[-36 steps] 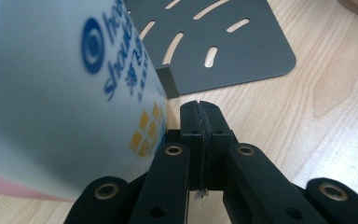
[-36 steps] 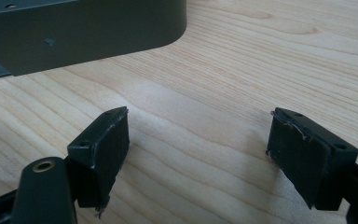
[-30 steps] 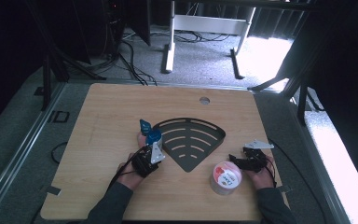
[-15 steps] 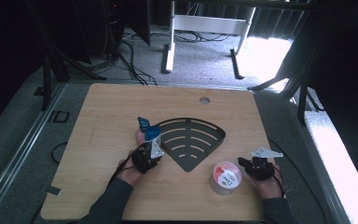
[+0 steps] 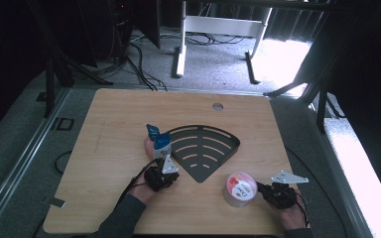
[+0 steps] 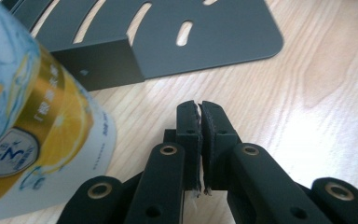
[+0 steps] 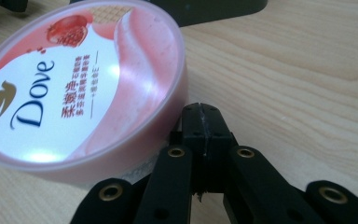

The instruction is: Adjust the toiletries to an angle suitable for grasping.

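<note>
Both tongs, left (image 6: 200,109) and right (image 7: 200,112), closed empty beside bottle (image 6: 32,116) and tub (image 7: 81,88), apparently released near the rack (image 5: 203,148).

Wooden table (image 5: 109,124): dark slotted tray (image 5: 203,151), pink tub (image 5: 240,188), bottle (image 5: 159,145).
</note>
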Motion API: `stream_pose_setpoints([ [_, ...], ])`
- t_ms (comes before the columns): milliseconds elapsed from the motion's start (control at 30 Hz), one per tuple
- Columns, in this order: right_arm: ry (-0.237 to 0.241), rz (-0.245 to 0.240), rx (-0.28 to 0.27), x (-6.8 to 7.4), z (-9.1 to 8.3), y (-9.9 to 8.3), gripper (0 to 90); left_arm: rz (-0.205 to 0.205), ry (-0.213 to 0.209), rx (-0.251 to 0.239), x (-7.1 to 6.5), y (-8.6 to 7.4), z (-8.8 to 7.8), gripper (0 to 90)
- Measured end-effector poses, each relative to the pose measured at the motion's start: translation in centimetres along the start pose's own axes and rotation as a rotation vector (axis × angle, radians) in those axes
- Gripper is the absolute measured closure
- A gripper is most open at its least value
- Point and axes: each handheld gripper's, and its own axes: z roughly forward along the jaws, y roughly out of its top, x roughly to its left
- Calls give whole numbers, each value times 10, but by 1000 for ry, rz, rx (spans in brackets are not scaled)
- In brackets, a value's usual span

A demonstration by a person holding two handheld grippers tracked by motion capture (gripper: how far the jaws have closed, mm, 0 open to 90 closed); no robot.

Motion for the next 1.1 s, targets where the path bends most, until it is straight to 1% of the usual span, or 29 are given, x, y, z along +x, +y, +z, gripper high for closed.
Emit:
stream_pose_setpoints([
  [33,4,8,-3,-1,0,0,900,-3,-6,-4,0,0,0,855],
  [100,21,31,-9,-2,1,0,900,-12,-32,-16,-3,0,-1,843],
  [133,21,31,-9,-2,1,0,900,-12,-32,-16,-3,0,-1,835],
  [167,25,36,-10,-1,2,0,900,-6,-49,-23,-8,0,-1,835],
  [200,26,25,-6,2,3,1,900,4,-60,-24,-11,0,-1,818],
  [233,29,20,-4,4,4,2,900,8,-69,-30,-15,1,-1,807],
  [300,38,12,-2,7,5,3,900,30,-90,-38,-21,3,-2,787],
  [400,54,-6,1,15,9,5,900,43,-120,-52,-29,7,-1,767],
  [433,62,-13,3,18,10,6,900,47,-141,-56,-32,8,-1,764],
  [467,75,-15,7,21,12,7,900,46,-152,-62,-34,9,-1,758],
  [567,86,-28,10,27,16,9,900,67,-179,-69,-41,12,-2,732],
  [600,87,-39,11,29,16,10,900,76,-183,-70,-44,13,-2,727],
  [667,90,-45,15,31,14,8,900,84,-193,-72,-47,14,-2,722],
  [767,101,-44,20,32,9,4,900,89,-200,-72,-49,14,-2,721],
  [833,109,-52,23,34,4,0,900,96,-199,-72,-49,14,-3,721],
  [967,129,-64,22,38,-3,-7,900,77,-211,-98,-48,15,-4,712],
  [1100,147,-80,18,44,-9,-11,900,71,-217,-105,-48,15,-5,705],
])
